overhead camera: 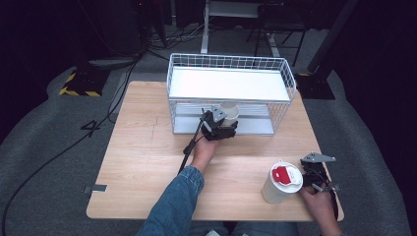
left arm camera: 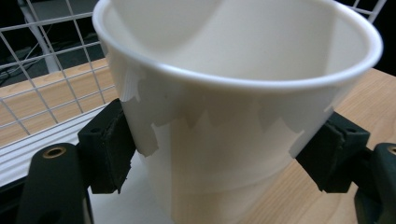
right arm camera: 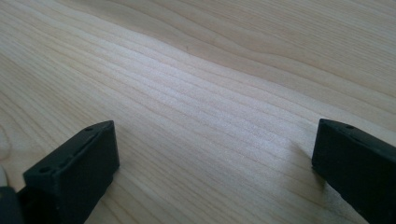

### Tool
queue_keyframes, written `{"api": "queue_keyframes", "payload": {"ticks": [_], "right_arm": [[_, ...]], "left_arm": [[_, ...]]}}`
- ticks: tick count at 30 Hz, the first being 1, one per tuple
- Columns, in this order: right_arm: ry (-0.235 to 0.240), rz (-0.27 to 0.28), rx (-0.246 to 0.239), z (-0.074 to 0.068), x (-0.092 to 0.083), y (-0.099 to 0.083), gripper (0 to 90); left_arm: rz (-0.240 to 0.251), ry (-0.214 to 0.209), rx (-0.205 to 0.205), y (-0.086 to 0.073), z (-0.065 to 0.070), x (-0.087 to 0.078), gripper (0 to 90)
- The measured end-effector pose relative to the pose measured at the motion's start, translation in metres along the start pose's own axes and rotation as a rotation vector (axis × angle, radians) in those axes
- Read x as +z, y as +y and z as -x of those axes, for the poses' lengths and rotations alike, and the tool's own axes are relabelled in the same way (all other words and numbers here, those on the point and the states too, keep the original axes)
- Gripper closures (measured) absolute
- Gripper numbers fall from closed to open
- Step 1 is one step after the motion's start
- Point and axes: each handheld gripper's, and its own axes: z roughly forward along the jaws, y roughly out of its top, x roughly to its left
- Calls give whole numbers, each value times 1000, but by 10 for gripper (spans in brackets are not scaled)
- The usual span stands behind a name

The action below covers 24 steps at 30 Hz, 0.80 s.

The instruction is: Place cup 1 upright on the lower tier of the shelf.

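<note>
Jaws of left gripper [left arm camera: 219, 154] clamp white cup [left arm camera: 233, 116] between them.

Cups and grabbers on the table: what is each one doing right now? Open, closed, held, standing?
Open paper cup: lidless, upright, clamped between the left gripper's jaws at the wire rack's lower shelf.
Lidded cup: upright on the table, white lid with red tab on, not held.
Left gripper: shut on the open paper cup.
Right gripper: jaws open, nothing between them, beside the lidded cup.
Wire rack: upright, top shelf bare.
</note>
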Motion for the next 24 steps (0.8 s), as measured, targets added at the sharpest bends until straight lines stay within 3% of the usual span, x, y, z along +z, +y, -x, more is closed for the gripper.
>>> {"api": "queue_keyframes", "payload": {"ticks": [7,12,24], "right_arm": [[0,0,0,0,0,0,4],[0,0,0,0,0,0,5],[0,0,-1,0,0,0,5]], "left_arm": [[20,6,-18,-1,-3,11,219],[24,23,7,-1,-3,17,219],[9,55,-24,-1,-18,37,219]]}}
